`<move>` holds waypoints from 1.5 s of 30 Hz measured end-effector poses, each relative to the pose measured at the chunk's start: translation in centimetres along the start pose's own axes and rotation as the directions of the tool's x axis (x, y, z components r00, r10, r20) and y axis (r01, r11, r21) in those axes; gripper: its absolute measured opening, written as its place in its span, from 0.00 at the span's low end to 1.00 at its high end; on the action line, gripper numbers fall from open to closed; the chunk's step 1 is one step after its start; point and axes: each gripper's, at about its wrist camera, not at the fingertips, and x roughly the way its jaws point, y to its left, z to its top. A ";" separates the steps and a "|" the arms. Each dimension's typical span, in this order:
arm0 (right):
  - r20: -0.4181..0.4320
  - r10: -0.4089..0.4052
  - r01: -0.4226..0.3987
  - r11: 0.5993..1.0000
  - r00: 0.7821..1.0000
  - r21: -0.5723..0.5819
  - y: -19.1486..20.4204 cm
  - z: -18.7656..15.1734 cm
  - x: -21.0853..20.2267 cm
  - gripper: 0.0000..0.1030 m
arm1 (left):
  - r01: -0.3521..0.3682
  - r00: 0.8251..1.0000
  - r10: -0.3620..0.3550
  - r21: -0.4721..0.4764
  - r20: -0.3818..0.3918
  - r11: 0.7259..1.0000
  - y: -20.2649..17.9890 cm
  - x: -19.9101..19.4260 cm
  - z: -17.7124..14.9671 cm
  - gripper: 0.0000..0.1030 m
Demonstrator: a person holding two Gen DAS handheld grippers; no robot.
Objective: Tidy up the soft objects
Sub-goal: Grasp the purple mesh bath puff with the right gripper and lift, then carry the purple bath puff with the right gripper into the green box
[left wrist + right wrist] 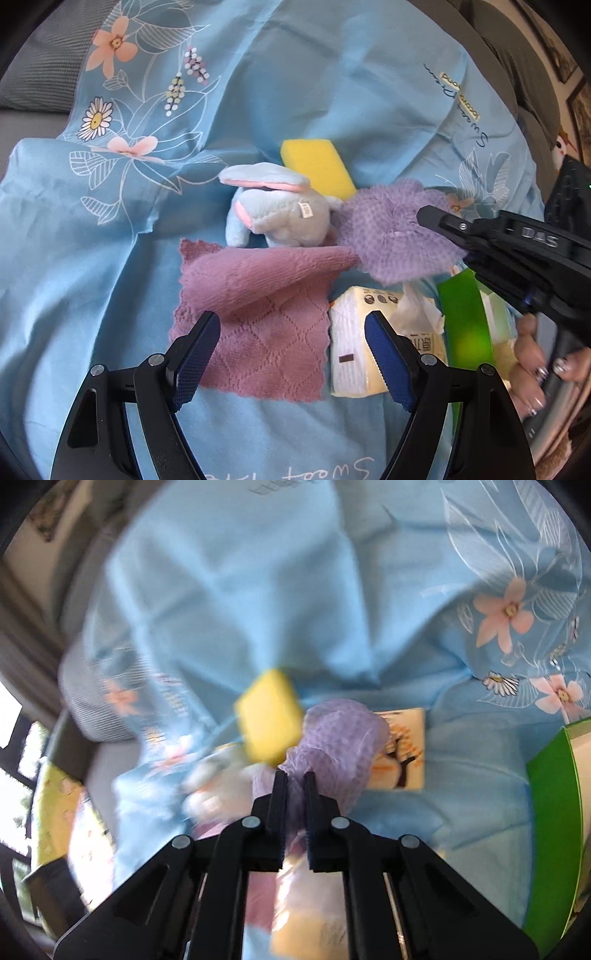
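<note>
Left wrist view: the left gripper [291, 332] hangs with its two blue, stipple-textured pads spread wide and nothing between them. One pad hovers over the mauve cloth [255, 317], the other over the tissue pack [354, 347]. The cloth is a knitted square with a diamond pattern and scalloped edge, its far side rolled back on itself. Beyond it lies a pale blue plush toy [277, 210], fuzzy, with pink-lined ears and a small white tag. Behind the toy, touching it, sits a yellow sponge [317, 162], a smooth rectangular block. To the right, a lilac mesh bath puff [391, 229], ruffled and netlike, is pinched by the right gripper [428, 218], which reaches in from the right edge. Beside the soft white and cream tissue pack stands a green box [465, 317]. Everything rests on a light blue sheet [92, 258], smooth, creased and printed with flowers.

Right wrist view: much is blurred. The right gripper [293, 779] has its black fingers drawn nearly together, clamped on the lilac mesh bath puff [340, 738], whose netting bulges beyond and between the tips. The yellow sponge [269, 720] appears just past the puff, the plush toy [218, 775] to its left as a pale smear. A square card with an orange tree picture [406, 749] lies behind the puff, and the green box [554, 812] stands at the right edge on the light blue sheet [258, 590].
</note>
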 end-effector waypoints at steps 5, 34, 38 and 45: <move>-0.018 0.087 -0.087 0.996 0.996 0.015 0.6 -2.5 -1.6 0.08 | 0.020 1.000 -0.020 0.065 -0.004 0.998 -2.0 0.2 -1.0 0.79; 0.264 0.061 -0.084 0.994 0.963 0.074 -3.5 -8.4 -12.4 0.09 | 0.146 0.977 -0.189 0.340 0.097 0.929 -15.4 -3.3 -4.9 0.31; 0.302 0.060 -0.094 0.990 0.952 0.101 -5.6 -8.5 -14.6 0.09 | 0.161 0.975 -0.206 0.357 0.089 0.920 -18.1 -3.2 -5.3 0.31; 0.350 0.039 -0.106 0.979 0.936 0.174 -9.8 -8.6 -17.9 0.10 | 0.199 0.969 -0.242 0.408 0.056 0.891 -23.1 -2.1 -6.1 0.31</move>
